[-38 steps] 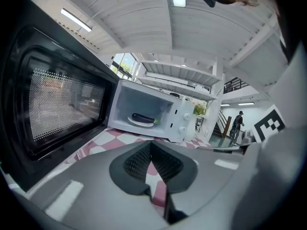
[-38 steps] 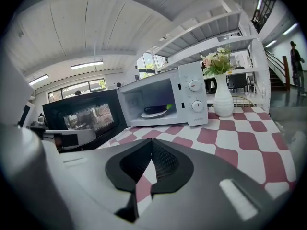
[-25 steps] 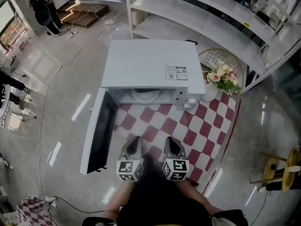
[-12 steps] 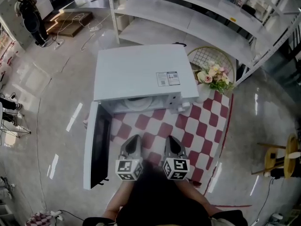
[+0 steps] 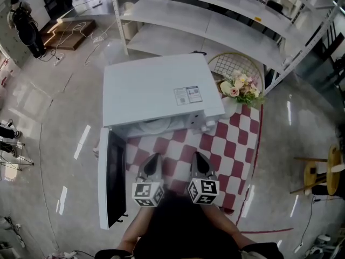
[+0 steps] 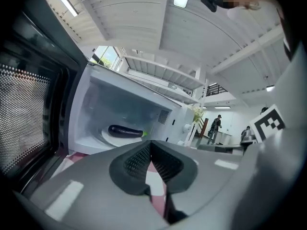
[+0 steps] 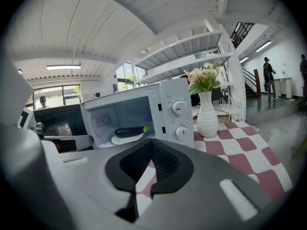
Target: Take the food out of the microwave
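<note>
Inside the open microwave (image 5: pixel 156 90) at the desk's (image 5: pixel 237 144) far edge, an aubergine (image 6: pixel 125 131) lies on its plate (image 7: pixel 122 139); left claw (image 5: pixel 153 158) and right claw (image 5: pixel 197 156) both pressed together, empty.

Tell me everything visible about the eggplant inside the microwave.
The eggplant is long, dark purple and glossy, with a green stem end on the right in both gripper views. It lies flat on its side on a white plate inside the microwave, whose door stands open. Only the plate touches it.
</note>
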### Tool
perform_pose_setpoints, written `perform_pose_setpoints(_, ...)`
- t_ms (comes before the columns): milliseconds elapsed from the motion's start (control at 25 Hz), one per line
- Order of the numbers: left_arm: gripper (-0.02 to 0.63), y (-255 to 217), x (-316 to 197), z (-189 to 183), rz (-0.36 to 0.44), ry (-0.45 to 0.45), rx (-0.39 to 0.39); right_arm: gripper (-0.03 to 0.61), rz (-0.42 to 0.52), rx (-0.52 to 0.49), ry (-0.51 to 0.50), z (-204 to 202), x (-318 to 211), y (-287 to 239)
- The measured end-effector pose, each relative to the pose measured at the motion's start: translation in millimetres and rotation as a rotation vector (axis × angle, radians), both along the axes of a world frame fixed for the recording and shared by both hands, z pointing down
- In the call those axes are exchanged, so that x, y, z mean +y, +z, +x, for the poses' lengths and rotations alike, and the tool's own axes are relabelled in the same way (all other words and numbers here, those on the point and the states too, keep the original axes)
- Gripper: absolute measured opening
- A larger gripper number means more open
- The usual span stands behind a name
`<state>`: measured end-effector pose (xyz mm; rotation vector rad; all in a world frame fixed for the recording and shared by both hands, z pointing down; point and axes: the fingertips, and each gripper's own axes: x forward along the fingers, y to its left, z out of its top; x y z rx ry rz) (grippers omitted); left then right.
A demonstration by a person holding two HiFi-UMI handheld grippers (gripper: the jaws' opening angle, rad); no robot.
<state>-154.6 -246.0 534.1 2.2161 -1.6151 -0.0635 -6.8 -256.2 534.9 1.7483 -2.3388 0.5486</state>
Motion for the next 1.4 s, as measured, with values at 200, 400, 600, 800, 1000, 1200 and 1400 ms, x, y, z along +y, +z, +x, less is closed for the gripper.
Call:
perform_pose_setpoints(200, 0.009, -1.2, -13.7, -5.6, 0.015, -0.002, 0.013, 0.002, 0.025, -0.008, 0.02, -2.7, -9.2, -2.8)
perform_pose_setpoints(400, 0.009, -1.7, -25.6, -12.4, 0.027, -0.004, 0.019, 0.002, 0.04, 0.012, 0.02, -7.7, -13.5, -2.8)
perform_pose_setpoints(600, 0.009, -1.5, -36.9, -16.2, 0.026, -0.01, 0.046, 0.002, 0.038, 0.004, 0.027, -10.4, -18.1, -1.5)
perform_pose_setpoints(800, 0.009, 2.7, -45.0, -14.7, 0.012, 0.001, 0.089, 0.001, 0.031, -0.002, 0.02, -14.8, -21.4, 0.5)
perform_pose_setpoints(1000, 0.009, 9.4, -52.1, -15.1, -0.017, -0.004, 0.164, 0.002, 0.019, 0.006, 0.011, -16.9, -23.9, 4.7)
perform_pose_setpoints(1200, 0.009, 13.8, -57.1, -19.9, -0.04, -0.031, 0.228, 0.002, 0.011, 0.014, 0.004, -18.6, -24.3, 6.5)
perform_pose_setpoints(1400, 0.009, 22.7, -65.2, -20.6, -0.081, -0.048, 0.331, 0.002, 0.004, 0.019, 0.006, -17.5, -23.2, 9.5)
